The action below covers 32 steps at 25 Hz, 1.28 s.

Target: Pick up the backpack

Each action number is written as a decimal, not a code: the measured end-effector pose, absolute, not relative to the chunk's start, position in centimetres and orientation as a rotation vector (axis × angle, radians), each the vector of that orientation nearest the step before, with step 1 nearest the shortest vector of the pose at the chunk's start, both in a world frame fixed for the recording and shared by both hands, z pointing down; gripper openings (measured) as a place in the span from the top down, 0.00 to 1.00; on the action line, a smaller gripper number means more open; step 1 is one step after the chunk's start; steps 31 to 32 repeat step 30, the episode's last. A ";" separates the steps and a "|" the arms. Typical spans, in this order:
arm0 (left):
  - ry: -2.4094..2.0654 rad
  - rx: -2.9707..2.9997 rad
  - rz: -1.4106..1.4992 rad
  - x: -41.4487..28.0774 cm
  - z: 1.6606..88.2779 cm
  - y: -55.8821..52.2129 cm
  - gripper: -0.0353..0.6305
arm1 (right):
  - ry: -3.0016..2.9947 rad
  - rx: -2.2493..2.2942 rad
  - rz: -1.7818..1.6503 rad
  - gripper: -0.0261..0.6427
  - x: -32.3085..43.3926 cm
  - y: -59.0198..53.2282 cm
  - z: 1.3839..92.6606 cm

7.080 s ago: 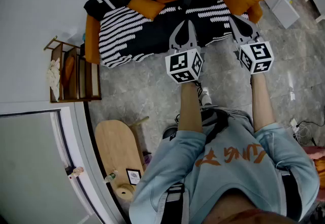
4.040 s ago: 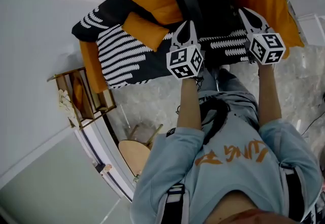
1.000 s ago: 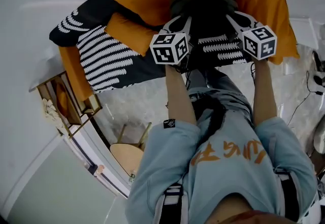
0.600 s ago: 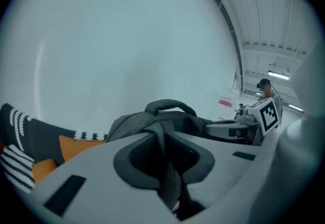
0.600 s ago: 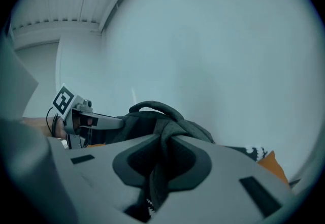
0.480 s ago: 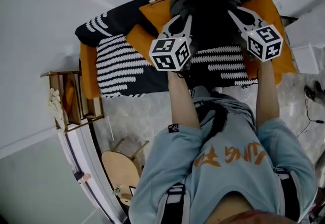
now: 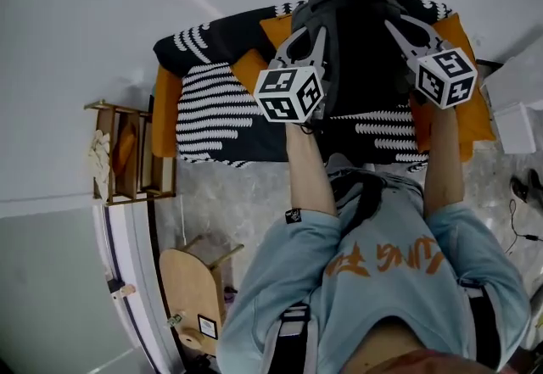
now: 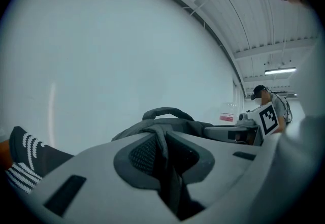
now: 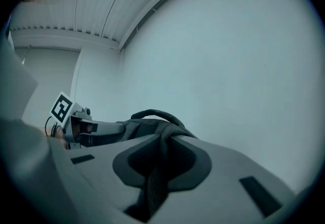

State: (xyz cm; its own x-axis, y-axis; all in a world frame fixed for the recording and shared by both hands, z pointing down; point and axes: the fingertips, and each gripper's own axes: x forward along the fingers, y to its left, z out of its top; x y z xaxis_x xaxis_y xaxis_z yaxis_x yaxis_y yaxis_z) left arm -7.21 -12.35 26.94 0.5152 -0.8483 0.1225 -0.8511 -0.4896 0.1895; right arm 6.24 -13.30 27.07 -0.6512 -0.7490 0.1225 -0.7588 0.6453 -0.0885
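Backpack (image 7: 356, 33) held up over sofa (image 7: 212, 109), hanging between both tongs. Left tongs (image 7: 314, 37) clamped on shoulder strap (image 8: 163, 162); right tongs (image 7: 394, 26) clamped on other strap (image 9: 155, 177).

A white wall (image 7: 102, 16) fills twelve o'clock; below it stands a sofa (image 7: 164, 122) under a striped throw (image 7: 212, 109). A wooden rack (image 7: 127, 152) sits at nine and a wooden stool (image 7: 191, 287) at seven, on a mottled grey floor (image 7: 242, 203).

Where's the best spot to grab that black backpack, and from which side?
Its two straps near the top, from the person's side: flat bands thin enough to pinch, one each side, so the backpack hangs level. The left gripper and right gripper each clamp one now.
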 end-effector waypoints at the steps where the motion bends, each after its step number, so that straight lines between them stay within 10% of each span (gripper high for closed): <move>1: -1.446 2.535 0.011 -7.2 26.7 -12.2 0.85 | -2.788 1.277 0.198 0.88 6.2 -13.1 26.8; 32: -1.422 2.570 -0.025 -7.3 25.4 -10.5 0.85 | -2.811 1.313 0.143 0.87 6.1 -11.4 25.0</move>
